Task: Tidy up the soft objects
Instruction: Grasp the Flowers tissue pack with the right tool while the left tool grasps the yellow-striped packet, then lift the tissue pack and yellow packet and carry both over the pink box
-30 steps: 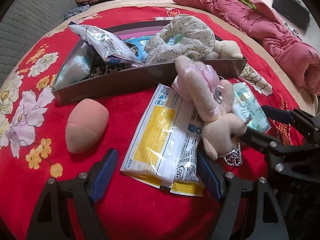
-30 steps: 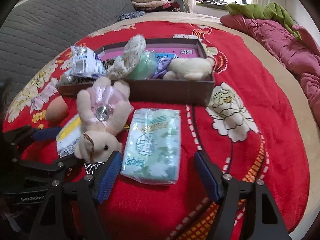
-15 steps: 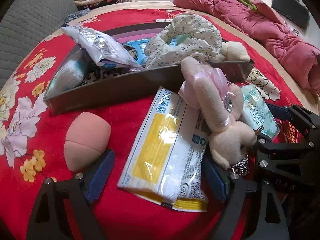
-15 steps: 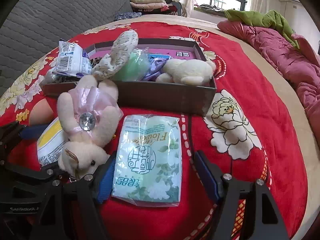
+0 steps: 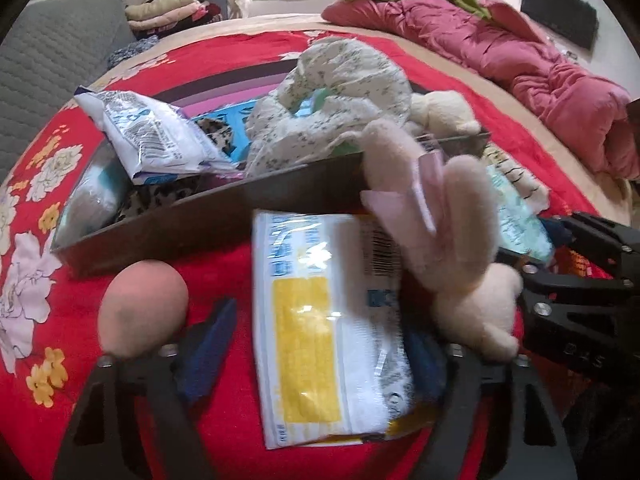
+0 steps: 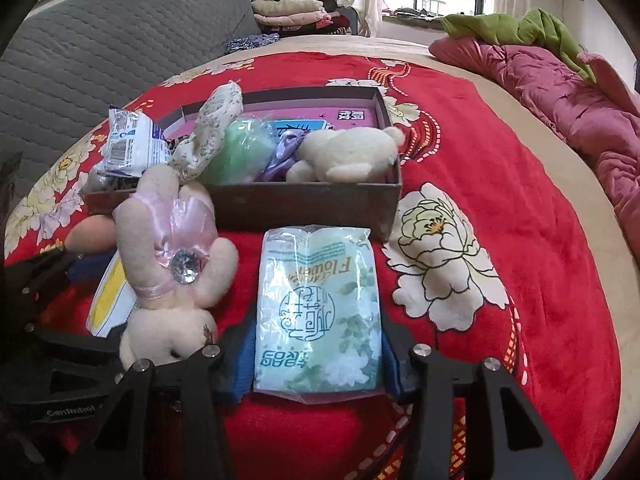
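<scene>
A brown box (image 5: 240, 216) (image 6: 304, 204) on the red blanket holds soft items: a white packet (image 5: 152, 136), a floral cloth (image 5: 340, 92), a cream teddy (image 6: 348, 154). A yellow-and-white wipes pack (image 5: 320, 332) lies between the fingers of my left gripper (image 5: 316, 344), which is open around it. A pink plush rabbit (image 5: 448, 240) (image 6: 172, 256) lies partly over the pack. A pink egg sponge (image 5: 142, 308) sits left of my left fingers. My right gripper (image 6: 316, 356) has closed against the sides of a pale green tissue pack (image 6: 318, 308).
The red floral blanket (image 6: 500, 200) covers a bed with a beige edge. A crumpled pink quilt (image 5: 520, 64) lies at the right. A grey padded headboard (image 6: 100, 60) and folded clothes (image 6: 292, 12) stand behind. My right gripper's frame (image 5: 580, 292) shows at the right of the left wrist view.
Both grippers have moved forward and lower toward the packs. The right gripper's fingers have narrowed onto the tissue pack. The rabbit has shifted over the wipes pack.
</scene>
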